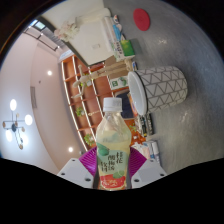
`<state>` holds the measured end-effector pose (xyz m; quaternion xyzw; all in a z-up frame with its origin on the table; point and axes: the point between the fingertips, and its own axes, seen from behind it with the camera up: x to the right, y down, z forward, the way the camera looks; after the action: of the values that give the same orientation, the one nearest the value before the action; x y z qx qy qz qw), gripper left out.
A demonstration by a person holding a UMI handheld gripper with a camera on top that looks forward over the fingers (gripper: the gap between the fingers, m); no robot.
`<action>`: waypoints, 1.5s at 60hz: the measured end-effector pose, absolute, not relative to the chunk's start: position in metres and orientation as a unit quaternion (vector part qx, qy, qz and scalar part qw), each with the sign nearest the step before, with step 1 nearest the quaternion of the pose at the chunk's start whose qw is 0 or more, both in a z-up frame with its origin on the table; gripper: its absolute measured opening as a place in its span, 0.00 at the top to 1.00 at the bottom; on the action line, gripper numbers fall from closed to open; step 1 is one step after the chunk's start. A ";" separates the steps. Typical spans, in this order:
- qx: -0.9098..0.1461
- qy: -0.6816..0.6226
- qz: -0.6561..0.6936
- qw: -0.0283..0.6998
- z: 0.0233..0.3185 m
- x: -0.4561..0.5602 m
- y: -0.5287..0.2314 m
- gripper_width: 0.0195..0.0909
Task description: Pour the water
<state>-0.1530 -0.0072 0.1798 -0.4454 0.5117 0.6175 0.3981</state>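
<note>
Hand-held gripper [113,170] is closed on a bottle [112,140], pads [90,162] pressing its labelled lower body; the bottle sits between the fingers, white cap [112,103] on, held tilted against the room. Risk: a low grip on a smooth bottle lets it slip or swing when tipped. No cup is identifiable; a white basket [160,85] and shelves [85,85] lie beyond, so water could miss.

Bright ceiling lamps [14,104] glare (edges bend strongly, fisheye).
</note>
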 end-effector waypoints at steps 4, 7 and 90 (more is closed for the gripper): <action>-0.415 0.530 0.636 0.378 0.178 -0.149 -0.007 0.75; -0.395 0.540 0.647 0.366 0.180 -0.145 -0.003 0.75; -0.754 0.061 -0.106 0.645 0.236 0.121 -0.002 0.74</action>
<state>0.1206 -0.0015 0.2361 -0.7540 0.0612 -0.1064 0.6453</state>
